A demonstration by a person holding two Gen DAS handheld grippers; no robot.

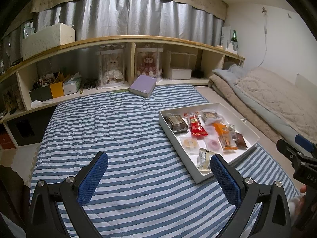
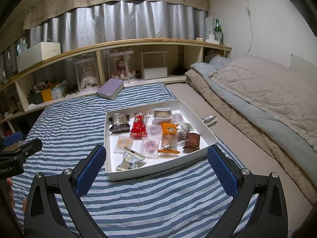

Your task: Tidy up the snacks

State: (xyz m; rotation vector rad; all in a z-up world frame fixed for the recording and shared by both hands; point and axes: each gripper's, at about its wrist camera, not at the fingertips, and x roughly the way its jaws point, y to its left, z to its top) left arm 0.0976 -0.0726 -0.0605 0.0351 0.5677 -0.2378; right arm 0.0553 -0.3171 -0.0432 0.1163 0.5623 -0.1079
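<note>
A shallow white tray [image 2: 195, 110] [image 1: 255, 133] lies on the blue-striped quilt [image 2: 69, 123] [image 1: 118, 129] and holds several wrapped snacks. Among them are a red packet [image 2: 139, 126] [image 1: 196, 124], an orange packet [image 2: 168, 137] [image 1: 224, 134], a dark silver packet [image 2: 119, 123] [image 1: 177, 122], a brown packet [image 2: 191, 141] and a white-green packet [image 2: 130, 159] [image 1: 204, 157]. My right gripper [image 2: 156, 171] is open, just short of the tray's near rim, with nothing held. My left gripper [image 1: 158, 177] is open over the quilt, left of the tray's near corner.
A purple book [image 1: 143, 85] [image 2: 110, 89] lies at the quilt's far edge before a low wooden shelf [image 1: 122, 39] with boxes and dolls. Folded beige and blue blankets [image 2: 257, 91] are piled to the right. A spoon [image 2: 209, 119] lies beside the tray.
</note>
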